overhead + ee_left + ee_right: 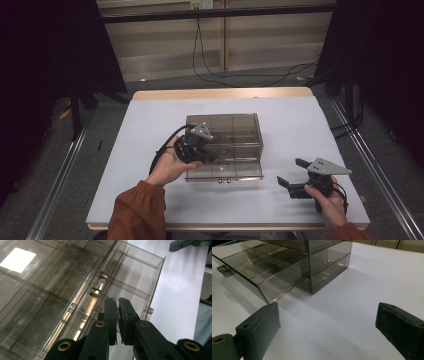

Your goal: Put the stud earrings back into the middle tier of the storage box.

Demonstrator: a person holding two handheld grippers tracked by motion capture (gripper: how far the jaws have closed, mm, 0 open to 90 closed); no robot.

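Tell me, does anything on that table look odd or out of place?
Only that the clear plastic drawer box has one drawer slid partway out toward the person. The left hand-held gripper is shut at that drawer's front, so it looks deliberate. Nothing is spilled or broken.

No legible text, label, brand, number or sign appears on any surface in the high view or in either gripper view.
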